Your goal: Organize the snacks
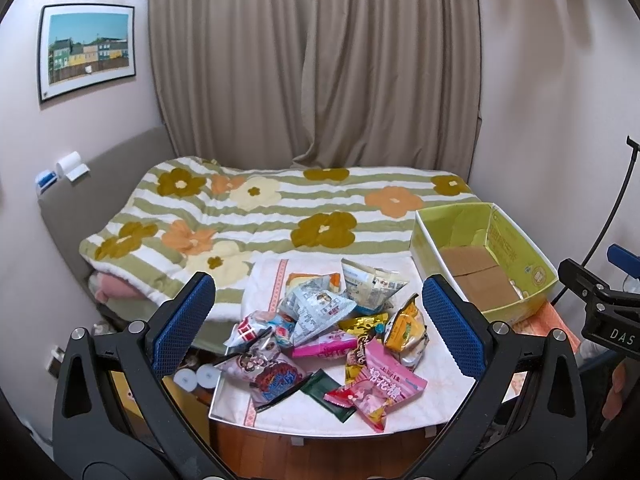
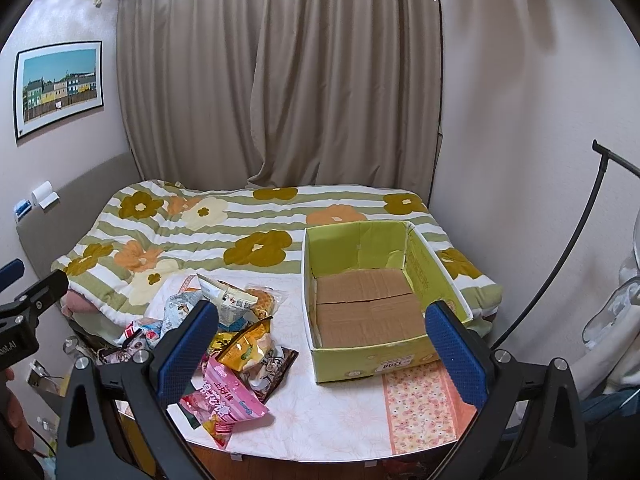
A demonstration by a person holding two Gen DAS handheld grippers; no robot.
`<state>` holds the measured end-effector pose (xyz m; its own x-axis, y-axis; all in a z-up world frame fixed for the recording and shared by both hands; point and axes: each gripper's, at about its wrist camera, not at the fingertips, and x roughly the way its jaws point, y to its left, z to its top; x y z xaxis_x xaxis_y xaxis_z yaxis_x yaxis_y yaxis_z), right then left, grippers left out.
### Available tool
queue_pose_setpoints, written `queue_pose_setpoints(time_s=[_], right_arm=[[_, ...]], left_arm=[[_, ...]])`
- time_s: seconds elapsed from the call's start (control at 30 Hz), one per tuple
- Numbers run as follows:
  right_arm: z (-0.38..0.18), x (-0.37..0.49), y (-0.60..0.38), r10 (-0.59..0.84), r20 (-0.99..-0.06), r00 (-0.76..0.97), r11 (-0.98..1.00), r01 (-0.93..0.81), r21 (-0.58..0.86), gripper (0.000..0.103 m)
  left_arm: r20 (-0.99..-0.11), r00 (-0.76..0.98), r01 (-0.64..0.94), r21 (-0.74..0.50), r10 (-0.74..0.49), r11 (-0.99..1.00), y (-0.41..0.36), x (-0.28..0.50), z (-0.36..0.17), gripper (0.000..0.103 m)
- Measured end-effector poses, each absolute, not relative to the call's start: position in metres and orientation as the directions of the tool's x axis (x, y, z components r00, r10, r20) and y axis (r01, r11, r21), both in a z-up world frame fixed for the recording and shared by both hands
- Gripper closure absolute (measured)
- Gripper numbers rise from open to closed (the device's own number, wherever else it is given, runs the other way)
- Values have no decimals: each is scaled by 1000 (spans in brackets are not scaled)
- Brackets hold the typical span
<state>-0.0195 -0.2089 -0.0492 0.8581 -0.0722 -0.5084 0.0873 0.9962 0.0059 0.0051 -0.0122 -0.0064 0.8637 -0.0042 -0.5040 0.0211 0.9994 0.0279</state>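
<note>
Hidden: lower packets in the snack pile (image 1: 320, 332) overlap; most labels unreadable.
Snacks: heaped on desk (image 2: 340, 412), left of the green cardboard box (image 2: 372, 292).
Left hand-held gripper (image 1: 318, 320): jaws wide apart, empty.
Right hand-held gripper (image 2: 320, 344): jaws wide apart, empty.
Room: flowered blanket (image 1: 260, 216) on bed, beige curtain (image 1: 312, 64) behind.

Snack packs (image 1: 320, 336): glossy plastic film, crinkled, some foil-like. Box (image 2: 372, 300): cardboard, printed green walls with slight sheen, raw brown matt floor flaps. Tablecloth (image 2: 344, 412): matt white cloth, faint floral print, patterned strip. Quilt (image 1: 256, 216): soft matt fabric, puckered. Curtain (image 1: 316, 64): matt beige cloth, heavy folds. Left gripper (image 1: 320, 320) and right gripper (image 2: 322, 346): matt black plastic arms, bright metal screws, pads (image 1: 452, 320) blue textured rubber. Floor (image 1: 320, 456): glossy wood.
</note>
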Motion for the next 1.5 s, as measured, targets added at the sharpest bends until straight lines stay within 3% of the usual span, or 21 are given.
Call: queue_pose_setpoints(time_s=[1.07,1.3,1.5], right_arm=[[-48,-22,-205,-40,-519,854,997,69,37,0],[-59,-5,-207,32,-580,814,998,3,60,0],[-102,14,-192,136,-660,739,991,-109,83,0]], left_arm=[[-521,853,15,10,-8,1000,-8,2,-7,1],[-580,815,-26,-11,15,1000,8,7,-18,1],[-657,750,-81,11,68,997,25,12,-60,1]])
